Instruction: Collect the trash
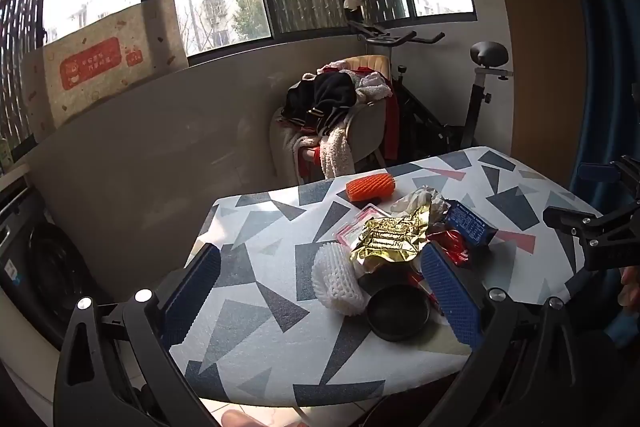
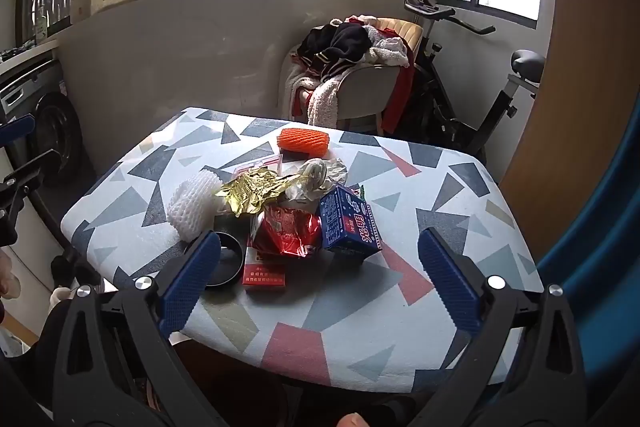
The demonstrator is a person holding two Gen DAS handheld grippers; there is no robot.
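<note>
A pile of trash lies on a table with a geometric-pattern cloth [image 1: 256, 307] [image 2: 420, 187]. It holds a white foam net [image 1: 336, 279] [image 2: 192, 205], a gold foil wrapper [image 1: 388, 239] [image 2: 252, 193], a blue carton [image 1: 470, 223] [image 2: 348, 223], a red wrapper [image 2: 288, 231], a red cigarette box [image 2: 264, 273], a black round lid [image 1: 398, 313] [image 2: 226, 263], crumpled paper [image 2: 320, 175] and an orange foam net [image 1: 370, 187] [image 2: 304, 139]. My left gripper [image 1: 320, 291] is open near the table's front edge, before the white net. My right gripper [image 2: 320, 279] is open before the pile.
A chair piled with clothes [image 1: 336, 107] [image 2: 352, 67] and an exercise bike [image 1: 460, 99] [image 2: 480, 87] stand beyond the table. A washing machine [image 1: 36, 267] is at the left. A cardboard box [image 1: 108, 63] rests on the window ledge.
</note>
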